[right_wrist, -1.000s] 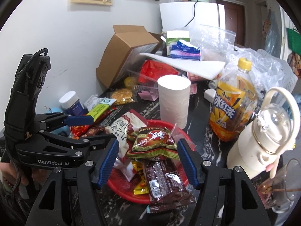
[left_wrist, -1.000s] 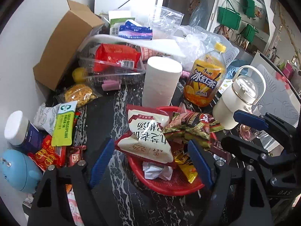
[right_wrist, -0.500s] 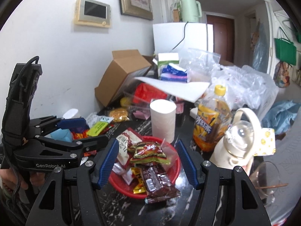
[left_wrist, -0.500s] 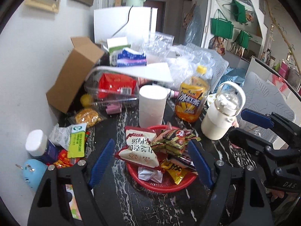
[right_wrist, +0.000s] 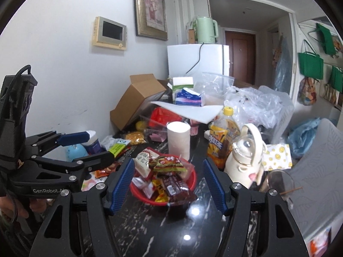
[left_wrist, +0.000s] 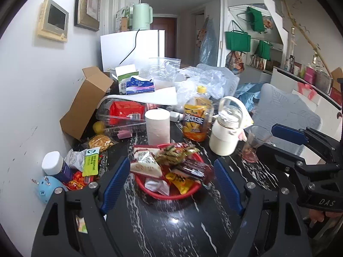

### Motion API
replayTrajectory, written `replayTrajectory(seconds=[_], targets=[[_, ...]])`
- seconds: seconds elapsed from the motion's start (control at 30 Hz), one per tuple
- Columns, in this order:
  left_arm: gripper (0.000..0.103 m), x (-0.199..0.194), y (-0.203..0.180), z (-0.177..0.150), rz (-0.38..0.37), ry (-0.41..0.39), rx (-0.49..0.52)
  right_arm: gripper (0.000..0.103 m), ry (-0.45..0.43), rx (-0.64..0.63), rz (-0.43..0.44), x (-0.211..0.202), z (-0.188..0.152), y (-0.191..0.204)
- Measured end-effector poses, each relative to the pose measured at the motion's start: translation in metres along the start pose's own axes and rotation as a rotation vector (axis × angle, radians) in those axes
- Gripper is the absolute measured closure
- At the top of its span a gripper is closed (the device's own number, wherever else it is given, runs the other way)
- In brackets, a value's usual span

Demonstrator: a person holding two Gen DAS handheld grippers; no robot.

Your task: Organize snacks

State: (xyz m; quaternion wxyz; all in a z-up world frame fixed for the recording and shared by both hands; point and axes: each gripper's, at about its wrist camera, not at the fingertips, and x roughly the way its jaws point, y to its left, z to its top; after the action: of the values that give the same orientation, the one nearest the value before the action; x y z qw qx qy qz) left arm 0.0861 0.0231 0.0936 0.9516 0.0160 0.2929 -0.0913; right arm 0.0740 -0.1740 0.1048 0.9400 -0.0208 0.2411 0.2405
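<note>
A red basket [left_wrist: 171,194] on the black marble table holds a white packet [left_wrist: 145,165], a green-and-red packet [left_wrist: 173,152], a brown packet [left_wrist: 190,169] and a yellow one [left_wrist: 180,182]. My left gripper [left_wrist: 171,161] hangs open, back from the basket and above it, gripping nothing. In the right wrist view the basket [right_wrist: 193,177] and its brown packet [right_wrist: 173,186] lie beyond my right gripper [right_wrist: 168,162], also open and empty. The left gripper [right_wrist: 94,147] shows at the left there. Loose snacks [left_wrist: 92,162] lie left of the basket.
Behind the basket stand a paper roll [left_wrist: 157,126], an iced-tea bottle [left_wrist: 197,117], a cream jug [left_wrist: 227,135] and a glass cup [left_wrist: 255,143]. A tipped cardboard box [left_wrist: 85,102] and a clear container [left_wrist: 124,113] crowd the back left. A white-capped jar [left_wrist: 55,167] stands by the wall.
Both grippers have drawn back and upward from the basket, which now looks smaller and farther off. More of the room shows. Neither gripper's jaws have visibly changed.
</note>
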Motion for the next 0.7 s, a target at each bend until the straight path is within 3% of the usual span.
replayTrajectory(seconds=[0.2,0.47,0.7], targets=[[0.023,-0.022,-0.012,-0.028,-0.022,-0.014,0.001,0.036,-0.005,0.006,-0.015,-0.028,-0.028,0.011],[0.023,-0.031,-0.024,-0.077,-0.035,0.029,-0.024,0.036,0.02,0.041,-0.024,-0.045,-0.073,0.017],[0.023,-0.045,-0.031,-0.1,-0.033,0.015,-0.038,0.036,0.035,0.039,-0.012,-0.059,-0.102,0.024]])
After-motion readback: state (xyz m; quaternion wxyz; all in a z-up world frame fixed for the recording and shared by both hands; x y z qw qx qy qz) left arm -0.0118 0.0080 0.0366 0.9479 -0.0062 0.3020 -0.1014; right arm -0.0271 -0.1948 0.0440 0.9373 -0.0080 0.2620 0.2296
